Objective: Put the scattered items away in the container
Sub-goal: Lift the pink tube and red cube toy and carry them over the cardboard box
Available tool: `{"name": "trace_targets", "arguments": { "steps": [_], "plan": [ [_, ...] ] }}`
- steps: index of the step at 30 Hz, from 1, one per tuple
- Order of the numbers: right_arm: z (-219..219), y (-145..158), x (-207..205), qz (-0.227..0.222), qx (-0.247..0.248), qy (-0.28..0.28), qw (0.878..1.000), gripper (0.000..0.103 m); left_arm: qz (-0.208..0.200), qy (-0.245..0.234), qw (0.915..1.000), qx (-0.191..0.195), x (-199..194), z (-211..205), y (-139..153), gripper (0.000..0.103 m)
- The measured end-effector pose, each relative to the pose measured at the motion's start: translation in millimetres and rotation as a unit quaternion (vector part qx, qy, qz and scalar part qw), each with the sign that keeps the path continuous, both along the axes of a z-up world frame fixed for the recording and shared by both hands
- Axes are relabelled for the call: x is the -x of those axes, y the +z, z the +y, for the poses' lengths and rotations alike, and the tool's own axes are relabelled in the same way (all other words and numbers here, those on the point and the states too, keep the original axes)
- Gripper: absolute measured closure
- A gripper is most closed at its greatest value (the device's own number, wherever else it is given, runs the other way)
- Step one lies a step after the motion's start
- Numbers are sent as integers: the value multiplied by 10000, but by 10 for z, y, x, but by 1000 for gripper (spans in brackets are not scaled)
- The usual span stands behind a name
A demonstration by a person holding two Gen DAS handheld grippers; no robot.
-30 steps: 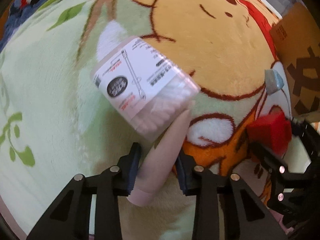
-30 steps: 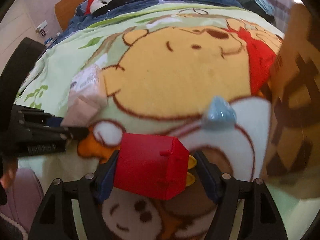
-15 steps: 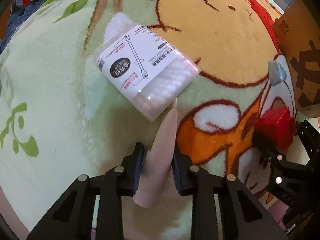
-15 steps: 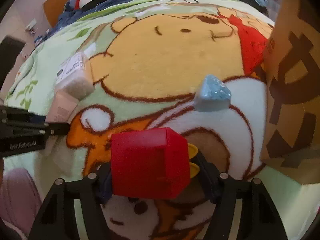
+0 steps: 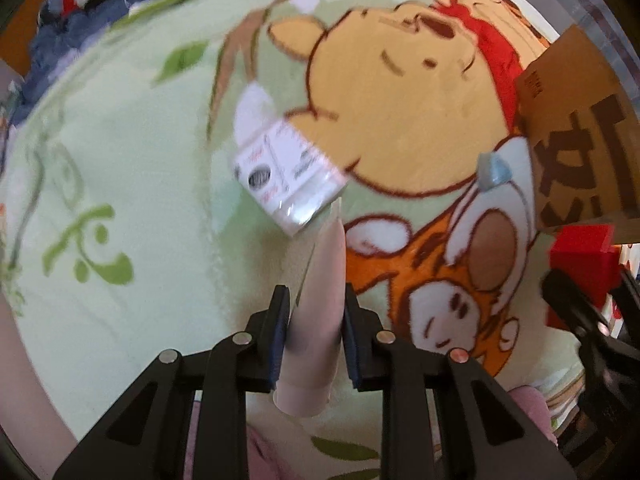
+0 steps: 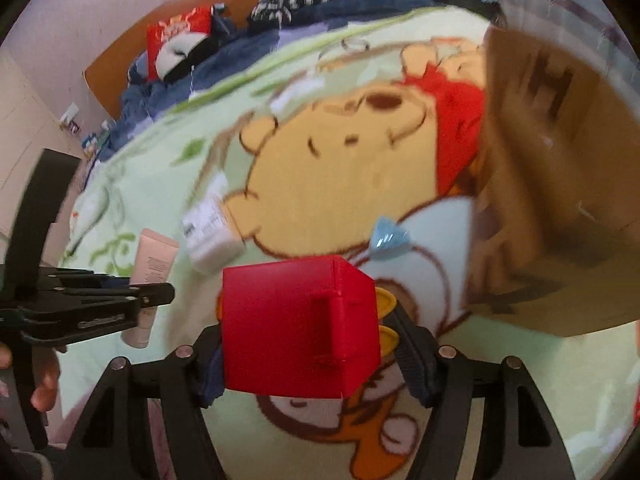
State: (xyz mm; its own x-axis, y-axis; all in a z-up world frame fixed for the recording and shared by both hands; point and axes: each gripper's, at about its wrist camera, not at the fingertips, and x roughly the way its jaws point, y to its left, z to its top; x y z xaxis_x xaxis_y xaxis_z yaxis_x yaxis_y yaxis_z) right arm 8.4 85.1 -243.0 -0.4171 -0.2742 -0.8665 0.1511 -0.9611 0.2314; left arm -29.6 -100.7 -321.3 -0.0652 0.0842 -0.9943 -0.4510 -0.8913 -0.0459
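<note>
Bed w/ a cartoon-bear blanket (image 5: 132,168) is your work surface, headboard and piled clothes at the far end. You've got two task items in hand: left gripper (image 5: 314,334) is clamped on the pink tube (image 5: 320,304), cap end sticking back toward the cam, flat crimped end pointing fwd; its jaws have just been closing and the pads now press the tube's sides. Right gripper (image 6: 308,360) is clamped on the red block (image 6: 300,328), which fills the gap btwn the jaws, yellow bits poking out on its right side. Box (image 6: 560,184), the cardboard container, sits at the right edge of the blanket, near the block and up-right of it in the right cam. Risks, as I judge them: the tube is soft and tapered, so it could squirt out fwd or droop if you swing fast; the block is held low on its body, so it may tip in the jaws. Box wall stands tall on your side, so carry too low and the block could clip the rim or shove the box off the bed edge. Around you: swab pack (image 5: 286,178) lies on the blanket just beyond the tube tip, and a small blue thing (image 5: 494,172) lies close to the box wall, both not yet picked up. Nothing sits btwn block and box, but your two grippers are near each other, so don't cross them.
</note>
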Motion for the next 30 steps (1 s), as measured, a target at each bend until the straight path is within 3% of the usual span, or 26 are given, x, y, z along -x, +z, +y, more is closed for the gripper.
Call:
{"name": "trace_targets", "arguments": {
  "steps": [2, 3, 7, 18, 25, 30],
  "plan": [
    [63, 298, -19, 173, -119, -45, 9998, 33, 230, -135, 9996, 82, 376, 367, 164, 78],
    [97, 423, -15, 242, -168, -77, 9995, 33, 341, -191, 9992, 104, 584, 335, 256, 78],
    [291, 959, -9, 550, -322, -366, 9973, 32, 734, -438, 9963, -19, 597, 523, 946, 78],
    [933, 2085, 84, 1233, -628, -1173, 9834, 33, 1361, -1117, 9826, -589, 776, 1594, 2192, 78],
    [1249, 2419, 44, 1457, -753, -1631, 9729, 33, 1570, -1512, 9717, -910, 732, 2047, 2708, 78],
    [1389, 2475, 16, 1459, -738, -1813, 9697, 33, 1565, -1659, 9697, -878, 702, 2251, 2783, 78]
  ]
}}
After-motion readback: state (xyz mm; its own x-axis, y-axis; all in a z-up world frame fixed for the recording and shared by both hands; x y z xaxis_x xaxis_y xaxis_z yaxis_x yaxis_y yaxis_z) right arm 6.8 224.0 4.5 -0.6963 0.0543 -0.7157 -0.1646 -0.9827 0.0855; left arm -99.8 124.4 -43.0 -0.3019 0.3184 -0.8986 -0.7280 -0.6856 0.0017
